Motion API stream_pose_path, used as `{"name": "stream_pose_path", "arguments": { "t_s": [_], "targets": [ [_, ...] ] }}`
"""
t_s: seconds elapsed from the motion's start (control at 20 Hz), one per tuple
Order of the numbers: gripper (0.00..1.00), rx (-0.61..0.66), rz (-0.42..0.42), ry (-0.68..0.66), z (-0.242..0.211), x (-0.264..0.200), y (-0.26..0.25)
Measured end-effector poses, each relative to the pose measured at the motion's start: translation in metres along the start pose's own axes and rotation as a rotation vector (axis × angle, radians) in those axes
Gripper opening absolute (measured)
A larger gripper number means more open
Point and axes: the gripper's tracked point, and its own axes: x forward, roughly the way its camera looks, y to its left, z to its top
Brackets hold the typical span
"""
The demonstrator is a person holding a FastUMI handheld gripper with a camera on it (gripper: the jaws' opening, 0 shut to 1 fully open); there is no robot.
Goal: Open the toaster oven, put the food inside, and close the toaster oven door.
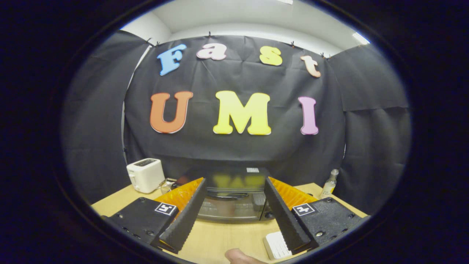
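A fingertip (240, 256) shows at the near edge of the table (220, 236), close under the camera. Just right of it lies a white ridged block (275, 245), partly under the right finger; what it is cannot be told. The gripper (234, 189) hangs above the table with its fingers spread wide and nothing between them.

The table is pale wood, smooth and bare in the near middle. Beyond the fingers, framed in the gap between them, stands the oven (231, 196), dark and glossy, its door shut and the handle across the top of the glass. Its top mirrors the wall behind.

To the left of the oven, farther back, sits a white toaster (145, 175), with a small glass jar (165, 186) between the two. Near the far right corner of the table stands a clear bottle (329, 184).

Behind everything hangs black cloth (91, 121), creased, in panels clipped along the top. Above it show a white wall and ceiling (249, 16) with a light strip at the right.
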Motion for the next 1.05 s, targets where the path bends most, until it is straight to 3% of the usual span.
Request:
{"name": "stream_pose_path", "arguments": {
  "t_s": [0.3,0.5,0.8,1.05],
  "targets": [
    [1.0,-0.011,-0.007,-0.099,0.068,-0.082,-0.006],
    [1.0,-0.014,-0.01,-0.131,0.086,-0.13,-0.009],
    [1.0,0.038,-0.093,-0.124,0.059,-0.173,-0.033],
    [1.0,0.033,-0.084,-0.118,0.048,-0.176,-0.04]
  ]
}}
